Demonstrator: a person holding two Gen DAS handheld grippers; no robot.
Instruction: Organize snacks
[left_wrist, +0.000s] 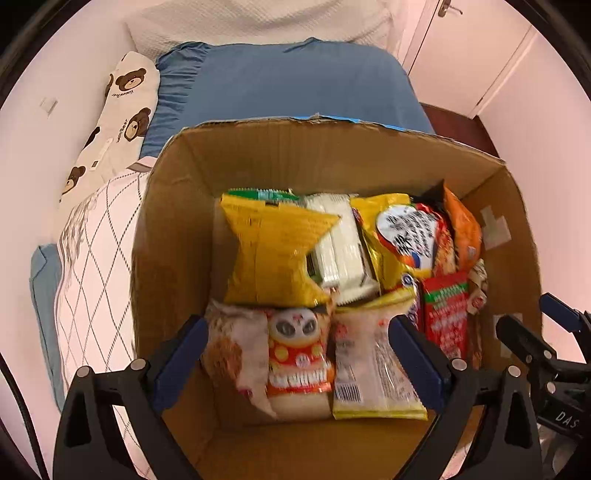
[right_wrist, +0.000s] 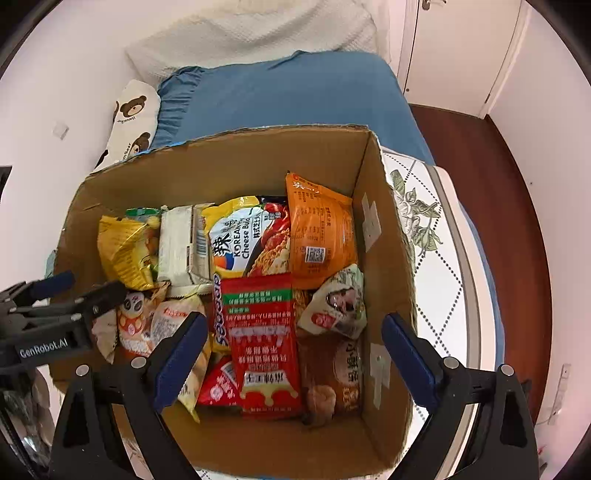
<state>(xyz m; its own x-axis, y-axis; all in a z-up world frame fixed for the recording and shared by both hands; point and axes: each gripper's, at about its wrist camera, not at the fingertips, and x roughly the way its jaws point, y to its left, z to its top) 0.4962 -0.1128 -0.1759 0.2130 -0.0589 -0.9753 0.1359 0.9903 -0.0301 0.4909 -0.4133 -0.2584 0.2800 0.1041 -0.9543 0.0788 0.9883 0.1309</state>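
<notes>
The left gripper (left_wrist: 298, 363) and right gripper (right_wrist: 293, 363) hang spread wide, grasping nothing. Below them the snack packets (right_wrist: 264, 339) (lower ones half buried, labels blurred) fill the cardboard box (right_wrist: 258, 158), which stands on the bed (right_wrist: 295, 92).

In the left wrist view the packets are motion-blurred; print on the yellow bag (left_wrist: 273, 251) cannot be read. A green packet (left_wrist: 262, 194) at 12 o'clock hides behind it. The box (right_wrist: 258, 162) loses its 6 o'clock wall to the picture's edge.
</notes>
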